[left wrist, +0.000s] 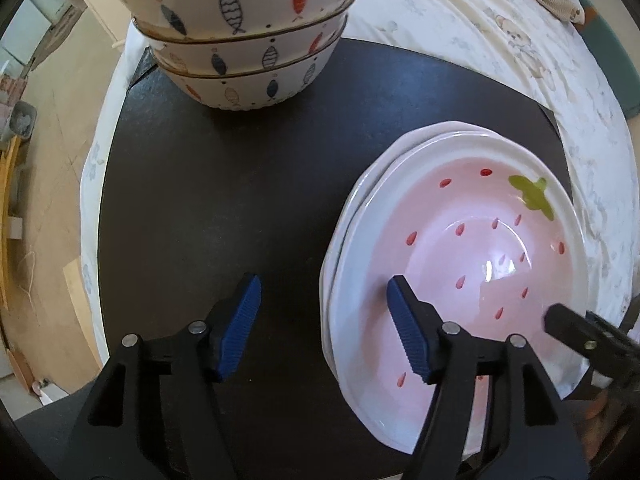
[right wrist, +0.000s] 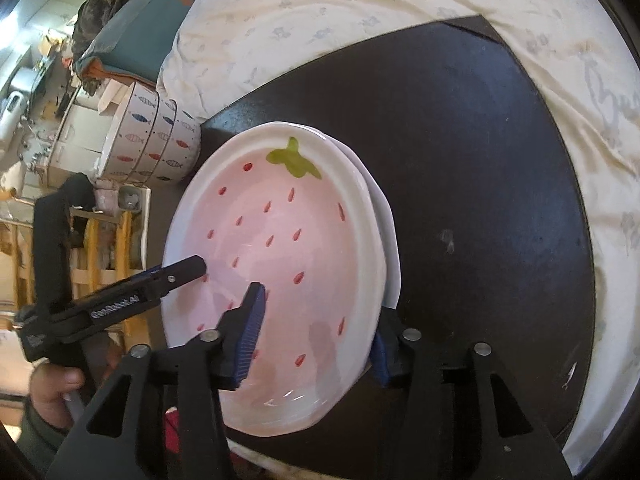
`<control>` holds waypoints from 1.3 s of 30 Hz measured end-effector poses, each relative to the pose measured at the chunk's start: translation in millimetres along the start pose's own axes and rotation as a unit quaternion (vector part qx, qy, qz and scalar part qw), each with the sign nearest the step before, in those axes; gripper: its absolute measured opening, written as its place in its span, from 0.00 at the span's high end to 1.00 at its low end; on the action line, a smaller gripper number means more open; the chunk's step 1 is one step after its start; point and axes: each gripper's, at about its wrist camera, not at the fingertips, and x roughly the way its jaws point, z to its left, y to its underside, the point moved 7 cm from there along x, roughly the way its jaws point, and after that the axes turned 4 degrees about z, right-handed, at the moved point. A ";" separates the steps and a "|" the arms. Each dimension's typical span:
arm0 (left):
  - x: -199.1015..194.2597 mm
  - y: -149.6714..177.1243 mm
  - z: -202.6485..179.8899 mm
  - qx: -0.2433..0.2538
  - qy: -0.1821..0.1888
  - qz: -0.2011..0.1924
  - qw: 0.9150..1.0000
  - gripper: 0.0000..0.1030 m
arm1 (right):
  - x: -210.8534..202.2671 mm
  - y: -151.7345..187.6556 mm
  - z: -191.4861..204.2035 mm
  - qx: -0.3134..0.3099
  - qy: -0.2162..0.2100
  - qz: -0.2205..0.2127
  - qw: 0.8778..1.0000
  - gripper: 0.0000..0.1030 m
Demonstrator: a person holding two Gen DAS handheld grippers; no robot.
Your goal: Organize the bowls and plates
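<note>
Left wrist view: the left claw (left wrist: 324,320) hangs spread wide over the dark surface (left wrist: 208,208), one blue pad above bare surface, the other over the near rim of the strawberry plate (left wrist: 472,240). That pink plate tops a stack of white plates at about 4 o'clock on the surface. Three fish-pattern bowls (left wrist: 240,36) sit nested at 11 o'clock, well apart from the plates. In the right wrist view the right claw (right wrist: 316,340) straddles the strawberry plate's (right wrist: 280,264) near edge, pads on either side; whether they are pressing it I cannot tell. A patterned bedsheet (right wrist: 360,8) lies beyond the surface.
</note>
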 end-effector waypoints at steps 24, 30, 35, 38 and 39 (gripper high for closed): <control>-2.5 4.4 2.4 -0.019 0.032 0.006 0.999 0.54 | -5.4 -0.2 -33.3 0.047 0.037 -0.016 0.998 0.37; -1.5 1.3 10.1 -0.013 0.041 0.004 0.999 0.53 | -1.1 2.0 -34.2 0.046 0.065 -0.016 0.997 0.37; 1.8 4.8 -6.8 0.015 0.050 0.016 0.999 0.53 | -3.2 2.6 -39.1 0.052 0.068 -0.021 0.996 0.36; -1.0 7.5 -9.3 0.021 0.042 0.018 0.999 0.54 | -2.8 -0.2 -36.7 0.043 0.072 -0.024 0.996 0.25; -2.8 8.8 -7.8 0.023 0.033 0.015 0.999 0.54 | -3.0 0.4 -34.9 0.039 0.071 -0.024 0.996 0.22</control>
